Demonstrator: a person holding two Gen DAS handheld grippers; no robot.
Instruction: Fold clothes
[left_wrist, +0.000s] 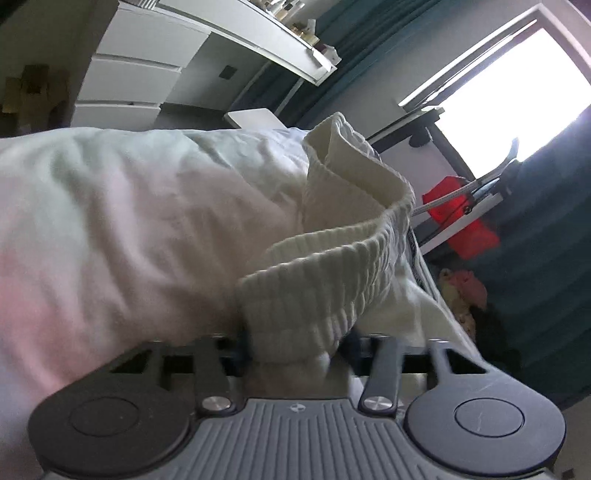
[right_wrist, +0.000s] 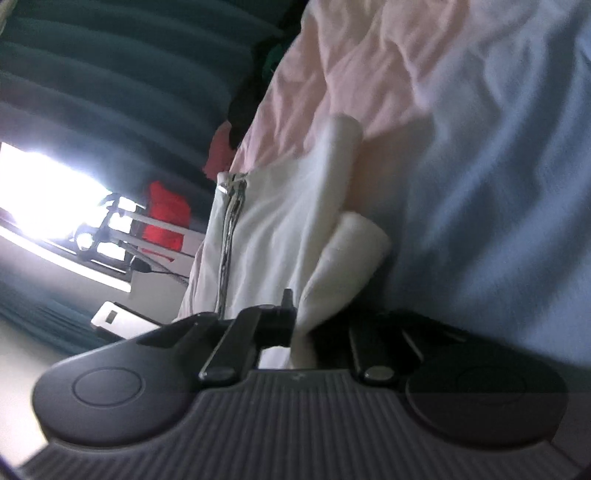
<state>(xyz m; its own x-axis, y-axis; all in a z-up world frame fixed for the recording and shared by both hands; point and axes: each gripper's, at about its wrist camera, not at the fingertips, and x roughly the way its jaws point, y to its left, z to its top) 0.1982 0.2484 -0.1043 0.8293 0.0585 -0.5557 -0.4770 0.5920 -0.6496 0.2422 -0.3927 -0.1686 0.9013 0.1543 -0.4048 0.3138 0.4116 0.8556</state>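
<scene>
White jacket on the bed: left tongs pinch its ribbed hem, right tongs pinch plain cloth beside the zipper. Garment runs straight ahead of both; neither hand looks nearer.

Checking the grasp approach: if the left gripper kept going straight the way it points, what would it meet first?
The left gripper is already closed on the white garment's ribbed hem, so that fabric comes first. Beyond it, probably the rumpled white bedding, though depth is unclear.
</scene>
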